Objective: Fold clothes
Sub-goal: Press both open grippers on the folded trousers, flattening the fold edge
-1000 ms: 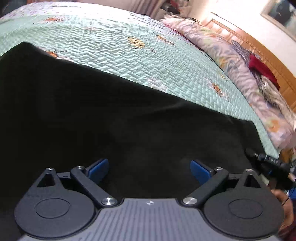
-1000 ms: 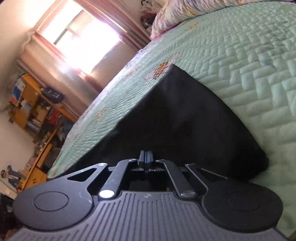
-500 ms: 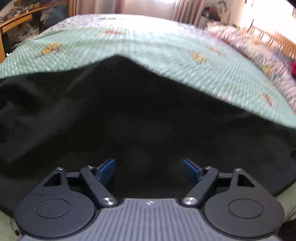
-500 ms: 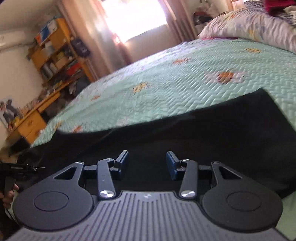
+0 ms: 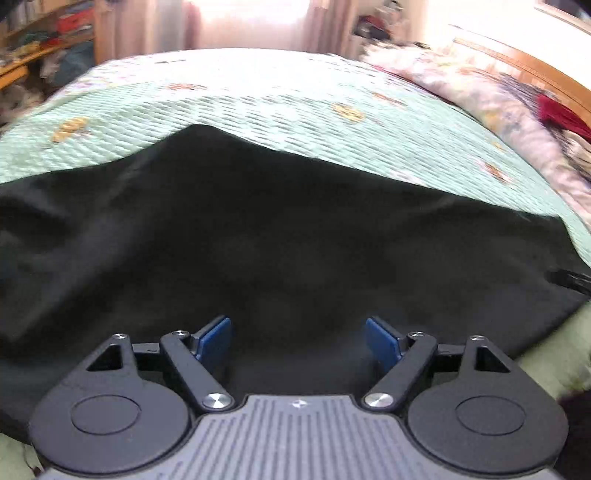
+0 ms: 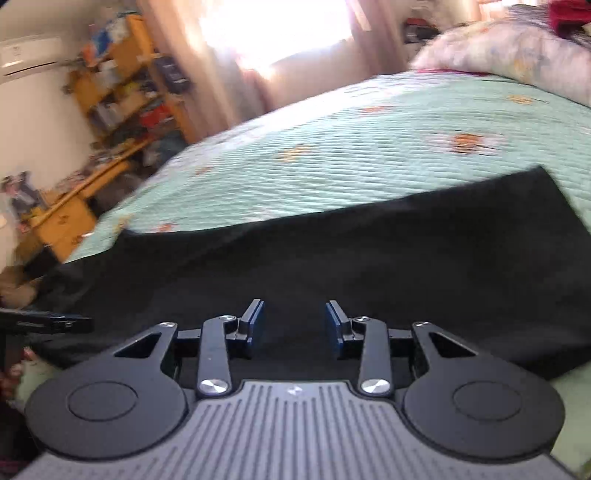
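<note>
Both grippers hang empty over the cloth (image 5: 280,236): left gripper (image 5: 298,341) opening wide, right gripper (image 6: 294,326) closing; a shallow pinch could slip and rumple it.

No readable text, label, brand or number is showing in either view; items on the shelves at the upper left are blurring past legibility.

One black garment (image 5: 288,236) lies on one bed under a single pale green quilt (image 5: 280,110), with two grippers above it: the left gripper (image 5: 298,341) and the right gripper (image 6: 294,326). Each shows two blue pads (image 5: 214,338). Behind stand one bright window (image 6: 280,26), one wooden shelf unit (image 6: 122,77) and one red cloth (image 5: 561,114)
</note>
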### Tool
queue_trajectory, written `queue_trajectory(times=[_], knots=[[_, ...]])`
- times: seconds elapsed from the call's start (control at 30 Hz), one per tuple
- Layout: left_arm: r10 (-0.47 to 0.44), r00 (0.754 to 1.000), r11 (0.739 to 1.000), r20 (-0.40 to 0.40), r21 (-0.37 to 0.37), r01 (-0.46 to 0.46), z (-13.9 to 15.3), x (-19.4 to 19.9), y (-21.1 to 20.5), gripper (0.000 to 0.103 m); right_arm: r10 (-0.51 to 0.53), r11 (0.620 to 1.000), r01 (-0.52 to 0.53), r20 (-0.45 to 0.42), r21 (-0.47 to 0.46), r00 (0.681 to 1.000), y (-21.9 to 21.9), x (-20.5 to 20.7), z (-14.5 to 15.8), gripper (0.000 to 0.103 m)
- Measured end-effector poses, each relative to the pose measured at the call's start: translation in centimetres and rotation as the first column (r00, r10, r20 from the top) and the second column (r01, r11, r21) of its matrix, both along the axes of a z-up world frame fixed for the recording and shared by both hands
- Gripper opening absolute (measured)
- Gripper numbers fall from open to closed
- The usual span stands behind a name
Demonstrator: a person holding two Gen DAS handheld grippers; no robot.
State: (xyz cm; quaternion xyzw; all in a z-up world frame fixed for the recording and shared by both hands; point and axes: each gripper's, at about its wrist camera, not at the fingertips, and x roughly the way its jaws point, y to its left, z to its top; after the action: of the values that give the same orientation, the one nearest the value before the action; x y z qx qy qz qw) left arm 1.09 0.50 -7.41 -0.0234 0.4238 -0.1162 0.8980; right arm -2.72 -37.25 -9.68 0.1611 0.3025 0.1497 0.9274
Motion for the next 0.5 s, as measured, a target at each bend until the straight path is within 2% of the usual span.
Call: queue_trajectory(times=[0.07, 0.17, 0.23, 0.4, 0.5], knots=[[-0.019, 0.999, 1.000, -0.041, -0.012, 0.018, -0.8, -0.1, -0.1, 0.082, 0.061, 0.998, -0.061, -0.004, -0.006, 0.998, 1.8, 0.4, -0.1, 0.039], [-0.016, 0.999, 1.000, -0.032, -0.011, 0.016, -1.4, -0.6, -0.1, 0.082, 0.096, 0.995, -0.098, -0.064, -0.036, 0.993, 3.6, 0.8, -1.9, 0.039], [-0.017, 0.999, 1.000, -0.035, -0.011, 0.017, -1.4, -0.6, -0.1, 0.082, 0.086, 0.996, -0.087, -0.048, -0.031, 0.995, 3.6, 0.3, -2.7, 0.039], [-0.010, 1.000, 1.000, -0.024, -0.013, 0.009, -0.8, -0.7, 0.1, 0.082, 0.076, 0.996, -0.079, -0.068, -0.037, 0.995, 4.2, 0.5, -1.4, 0.040], [0.002, 1.000, 1.000, 0.021, -0.008, -0.001, 0.3, -0.9, 0.7, 0.082, 0.154, 0.988, -0.154, -0.017, -0.001, 0.988, 6.1, 0.8, 0.3, 0.040]])
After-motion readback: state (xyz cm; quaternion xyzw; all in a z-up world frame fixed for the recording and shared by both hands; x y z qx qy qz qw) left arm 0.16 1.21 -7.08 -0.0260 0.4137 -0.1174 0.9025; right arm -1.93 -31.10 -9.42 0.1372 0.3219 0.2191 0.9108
